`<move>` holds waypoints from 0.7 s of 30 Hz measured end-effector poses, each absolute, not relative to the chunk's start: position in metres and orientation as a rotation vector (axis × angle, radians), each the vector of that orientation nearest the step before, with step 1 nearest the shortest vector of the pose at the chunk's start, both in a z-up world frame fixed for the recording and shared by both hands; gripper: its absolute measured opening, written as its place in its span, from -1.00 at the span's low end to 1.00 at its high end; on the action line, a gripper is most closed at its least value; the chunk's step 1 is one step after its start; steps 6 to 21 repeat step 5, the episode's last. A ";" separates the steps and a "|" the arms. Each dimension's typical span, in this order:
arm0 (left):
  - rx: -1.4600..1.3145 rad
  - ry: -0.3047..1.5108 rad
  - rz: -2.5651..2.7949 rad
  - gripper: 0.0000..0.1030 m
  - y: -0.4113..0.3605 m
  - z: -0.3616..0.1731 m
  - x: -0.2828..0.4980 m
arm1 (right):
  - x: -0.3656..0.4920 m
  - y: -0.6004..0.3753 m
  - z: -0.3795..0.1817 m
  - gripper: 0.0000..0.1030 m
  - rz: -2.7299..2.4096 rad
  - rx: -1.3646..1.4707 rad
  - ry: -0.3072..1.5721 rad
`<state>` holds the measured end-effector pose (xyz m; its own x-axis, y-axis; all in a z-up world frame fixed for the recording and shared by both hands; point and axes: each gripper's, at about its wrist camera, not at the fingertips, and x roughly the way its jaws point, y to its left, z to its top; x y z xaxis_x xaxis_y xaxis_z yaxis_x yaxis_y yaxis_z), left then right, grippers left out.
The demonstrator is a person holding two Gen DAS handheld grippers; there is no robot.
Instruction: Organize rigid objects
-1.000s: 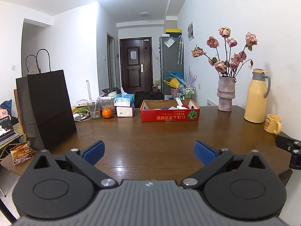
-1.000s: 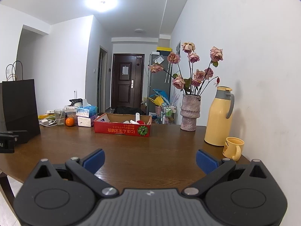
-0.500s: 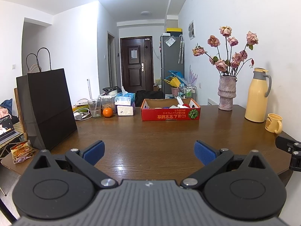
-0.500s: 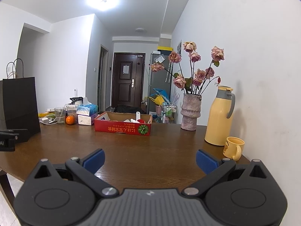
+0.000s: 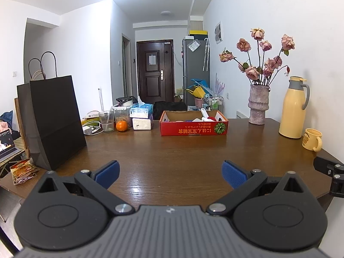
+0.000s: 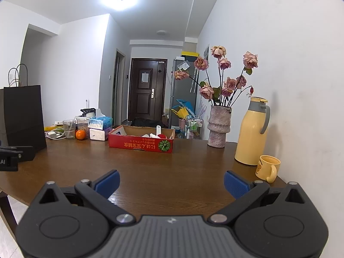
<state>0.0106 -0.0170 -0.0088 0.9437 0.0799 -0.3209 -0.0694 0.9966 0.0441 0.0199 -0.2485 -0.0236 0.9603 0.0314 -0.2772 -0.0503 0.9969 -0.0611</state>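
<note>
A shallow red cardboard box [image 5: 193, 129] [image 6: 140, 144] with several small items inside sits far across the brown wooden table [image 5: 172, 154] [image 6: 172, 163]. My left gripper [image 5: 169, 174] is open above the near table edge, nothing between its blue pads. My right gripper [image 6: 171, 182] is likewise open and empty, farther right. Each gripper's body shows at the other view's edge. A yellow mug [image 5: 312, 142] [image 6: 267, 167] stands beside a yellow thermos [image 5: 293, 107] [image 6: 251, 131] at the right.
A tall black paper bag [image 5: 51, 120] [image 6: 21, 116] stands at the left. Behind it are an orange [image 5: 121, 126] [image 6: 80, 134], a glass [image 5: 106, 120], tissue boxes [image 5: 142, 118] and cables. A vase of dried roses [image 5: 258, 105] [image 6: 219, 126] stands near the white wall on the right.
Both views have shifted only slightly; the scene sits a touch higher and closer. Both grippers stay open and nothing on the table has moved.
</note>
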 end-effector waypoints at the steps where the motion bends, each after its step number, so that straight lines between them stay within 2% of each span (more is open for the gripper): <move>1: 0.031 0.328 0.076 1.00 -0.017 -0.009 0.010 | 0.020 -0.248 -0.024 1.00 0.042 -0.068 0.280; 21: 0.028 0.334 0.077 1.00 -0.017 -0.010 0.012 | 0.021 -0.249 -0.024 1.00 0.045 -0.071 0.285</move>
